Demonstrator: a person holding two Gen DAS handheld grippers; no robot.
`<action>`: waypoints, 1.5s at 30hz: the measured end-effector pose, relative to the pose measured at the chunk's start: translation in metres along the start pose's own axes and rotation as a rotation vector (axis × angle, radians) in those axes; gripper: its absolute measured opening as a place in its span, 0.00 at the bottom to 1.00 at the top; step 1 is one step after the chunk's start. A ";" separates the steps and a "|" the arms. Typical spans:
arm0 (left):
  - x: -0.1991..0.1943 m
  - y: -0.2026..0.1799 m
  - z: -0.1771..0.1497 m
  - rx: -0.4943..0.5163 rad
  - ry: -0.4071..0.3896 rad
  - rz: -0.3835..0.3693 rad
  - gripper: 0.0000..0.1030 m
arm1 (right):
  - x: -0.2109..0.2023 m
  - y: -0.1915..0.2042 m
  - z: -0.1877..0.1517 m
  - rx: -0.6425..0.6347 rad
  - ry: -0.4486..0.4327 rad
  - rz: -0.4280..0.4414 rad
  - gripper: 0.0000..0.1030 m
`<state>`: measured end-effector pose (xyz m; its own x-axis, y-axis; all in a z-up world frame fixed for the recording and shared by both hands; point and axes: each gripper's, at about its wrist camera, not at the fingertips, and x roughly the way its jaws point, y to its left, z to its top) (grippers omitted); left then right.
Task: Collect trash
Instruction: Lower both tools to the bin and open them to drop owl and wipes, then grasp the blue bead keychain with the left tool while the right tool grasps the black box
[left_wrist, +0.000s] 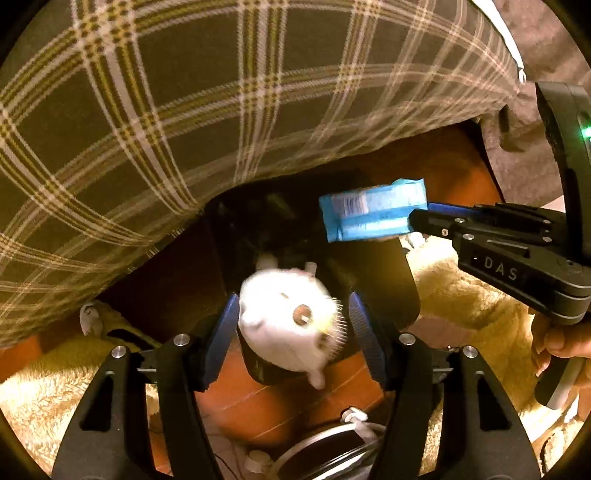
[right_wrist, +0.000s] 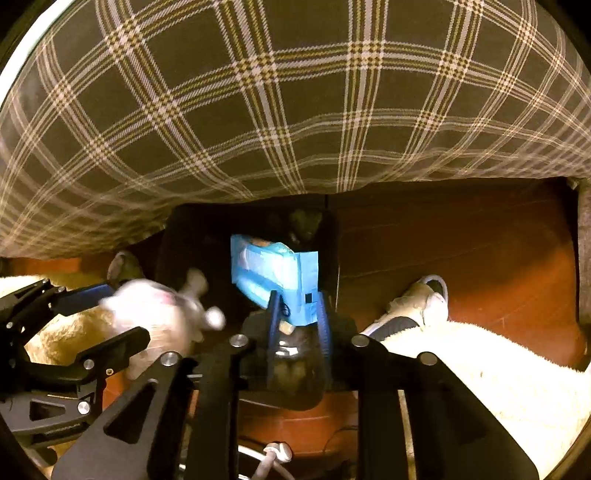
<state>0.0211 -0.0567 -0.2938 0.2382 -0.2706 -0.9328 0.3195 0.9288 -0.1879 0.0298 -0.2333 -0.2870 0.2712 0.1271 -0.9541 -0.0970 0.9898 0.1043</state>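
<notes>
A white crumpled plastic bag (left_wrist: 288, 325) hangs between my left gripper's (left_wrist: 293, 332) blue pads, which stand apart; it is blurred and I cannot tell if the pads touch it. It is over the black trash bin (left_wrist: 391, 280). My right gripper (right_wrist: 297, 317) is shut on a blue wrapper (right_wrist: 273, 273), held above the same bin (right_wrist: 184, 236). In the left wrist view the right gripper (left_wrist: 417, 221) holds the wrapper (left_wrist: 373, 214) over the bin's far side. In the right wrist view the left gripper (right_wrist: 107, 314) and white bag (right_wrist: 159, 317) are at the left.
A plaid bed cover (left_wrist: 184, 110) hangs right behind the bin. The floor is red-brown wood (right_wrist: 461, 258). A cream shaggy rug (right_wrist: 498, 369) lies to the right and left. A shoe (right_wrist: 417, 302) sits at the rug's edge. White cables (left_wrist: 354, 417) lie near the bottom.
</notes>
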 end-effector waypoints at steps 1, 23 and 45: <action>-0.002 0.001 0.001 0.000 -0.004 0.003 0.66 | -0.002 0.000 0.002 0.001 -0.002 0.000 0.27; -0.193 0.004 0.055 0.032 -0.379 0.108 0.91 | -0.195 -0.004 0.078 -0.049 -0.458 0.038 0.89; -0.183 0.090 0.196 -0.131 -0.429 0.231 0.88 | -0.163 0.028 0.213 -0.047 -0.488 0.134 0.90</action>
<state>0.1860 0.0271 -0.0800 0.6533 -0.1080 -0.7493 0.1025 0.9933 -0.0537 0.1872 -0.2127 -0.0689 0.6680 0.2790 -0.6899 -0.2013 0.9602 0.1934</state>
